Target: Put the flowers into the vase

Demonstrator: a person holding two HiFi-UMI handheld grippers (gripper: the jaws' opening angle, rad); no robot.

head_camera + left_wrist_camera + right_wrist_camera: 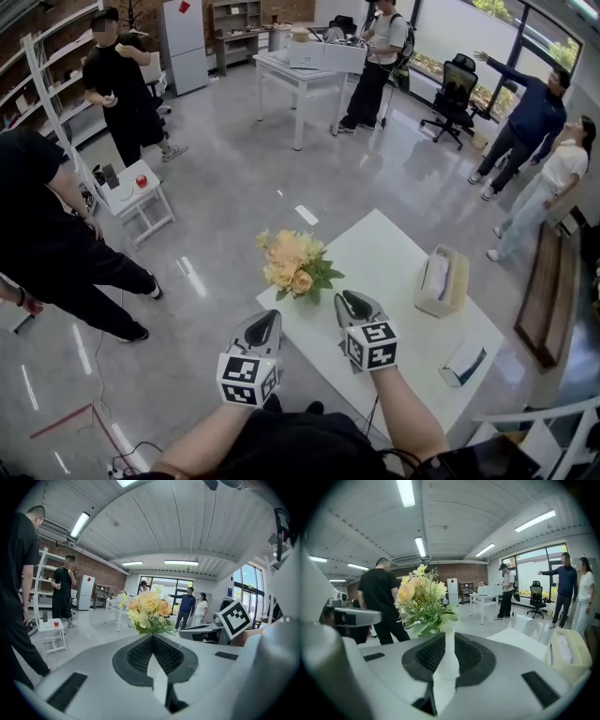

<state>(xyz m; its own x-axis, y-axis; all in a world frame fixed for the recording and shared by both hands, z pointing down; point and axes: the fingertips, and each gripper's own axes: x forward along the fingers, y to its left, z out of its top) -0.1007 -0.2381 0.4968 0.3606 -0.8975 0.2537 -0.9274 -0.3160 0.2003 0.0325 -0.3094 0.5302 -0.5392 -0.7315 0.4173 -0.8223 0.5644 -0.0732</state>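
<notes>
— Where do we find the flowers?
— We see the flowers (295, 264) at the far left corner of the table (394, 248), heads up: yellow and peach blooms over green leaves.
— And the vase?
— From the head view we cannot make it out, because the blooms cover whatever is under them. In the right gripper view we find the vase (448, 648). It is white, narrow at the neck and wider lower down, and it stands upright between the jaws. The flowers are just to its left and farther off.
— Are the stems in it?
— We cannot tell. They drop toward its mouth, but the left jaw hides where they end.
— How do we read the right claw?
— The right claw (348, 299) sits over the table, just right of the flowers. Its jaws stand narrow, and we see the dark pads (467, 653) lying against both sides of the vase with no gap showing.
— And the left claw?
— The left claw (271, 319) hangs at the table's near left edge, near the flowers but apart from them. Its jaws are together at the tip, and we see nothing gripped between them. The flowers lie straight ahead of it.
— What else do we have on the table?
— A tissue box (442, 279) to the right, well apart from the flowers, and a white and blue pack (464, 361) near the right edge.
</notes>
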